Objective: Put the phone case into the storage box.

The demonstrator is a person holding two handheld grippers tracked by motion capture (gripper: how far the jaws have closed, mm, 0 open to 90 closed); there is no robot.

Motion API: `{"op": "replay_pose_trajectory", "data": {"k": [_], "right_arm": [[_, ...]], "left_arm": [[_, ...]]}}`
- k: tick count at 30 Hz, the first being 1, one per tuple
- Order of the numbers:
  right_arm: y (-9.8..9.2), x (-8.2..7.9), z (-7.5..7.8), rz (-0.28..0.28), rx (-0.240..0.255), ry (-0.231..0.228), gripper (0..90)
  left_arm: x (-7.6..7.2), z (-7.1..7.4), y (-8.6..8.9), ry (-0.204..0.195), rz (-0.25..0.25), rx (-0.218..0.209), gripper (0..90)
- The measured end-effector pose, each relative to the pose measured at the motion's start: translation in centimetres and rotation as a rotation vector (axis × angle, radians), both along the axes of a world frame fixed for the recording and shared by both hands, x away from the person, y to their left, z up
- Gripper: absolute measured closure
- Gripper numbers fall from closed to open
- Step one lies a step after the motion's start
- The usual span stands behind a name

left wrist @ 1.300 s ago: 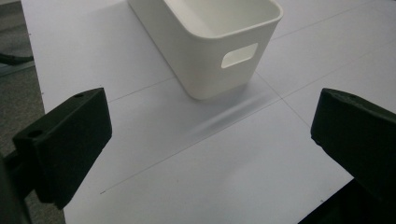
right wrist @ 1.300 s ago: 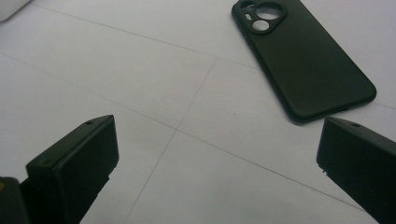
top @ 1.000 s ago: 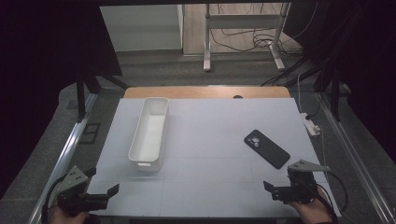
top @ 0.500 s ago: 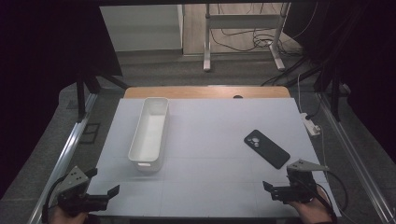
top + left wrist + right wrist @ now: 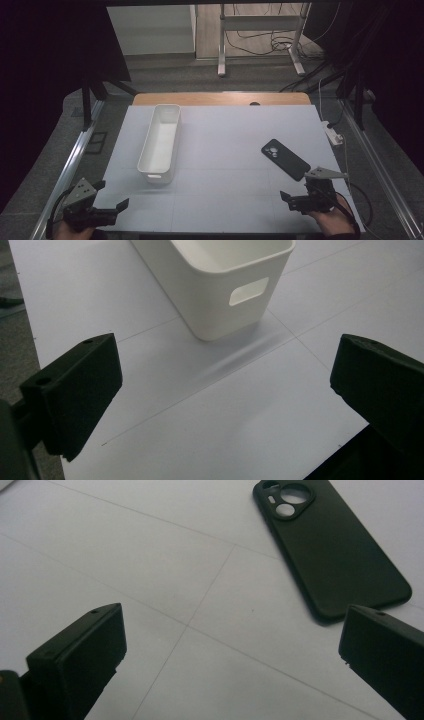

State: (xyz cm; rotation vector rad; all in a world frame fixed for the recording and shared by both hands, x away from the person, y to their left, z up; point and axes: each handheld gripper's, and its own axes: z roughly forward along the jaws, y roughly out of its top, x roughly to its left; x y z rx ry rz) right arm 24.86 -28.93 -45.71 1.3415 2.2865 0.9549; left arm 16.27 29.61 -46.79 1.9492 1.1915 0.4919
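White table (image 5: 225, 135) fills the floor, everything spread wide for easy reach. Long white bin (image 5: 161, 141) sits left-centre, black phone case (image 5: 285, 159) flat toward the right edge. Left claw (image 5: 107, 212) and right claw (image 5: 289, 200) both gape wide, empty, at the near corners. Right gripper view catches the case's camera cutouts (image 5: 290, 497); left gripper view, the bin's handle slot (image 5: 248, 291).

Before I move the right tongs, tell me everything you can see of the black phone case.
The black phone case lies flat on the white table, back side up, at the person's right and angled diagonally. It looks like matte, soft rubbery plastic with rounded corners. Its camera cutout, a ring with smaller holes, sits at the far end. Nothing touches it but the table; the right tongs hover open just short of its near end.
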Motion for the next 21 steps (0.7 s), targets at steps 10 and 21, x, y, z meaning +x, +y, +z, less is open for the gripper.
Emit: {"op": "replay_pose_trajectory", "data": {"k": [10,21], "right_arm": [[-0.1,1.1,-0.1,-0.002,0.009,0.04,0.0],[0.2,2.9,0.1,0.003,0.008,0.049,0.0]], "left_arm": [[0.0,0.0,-0.1,-0.001,0.001,0.008,1.0],[0.1,0.0,0.0,0.007,0.004,0.0,1.4]]}}
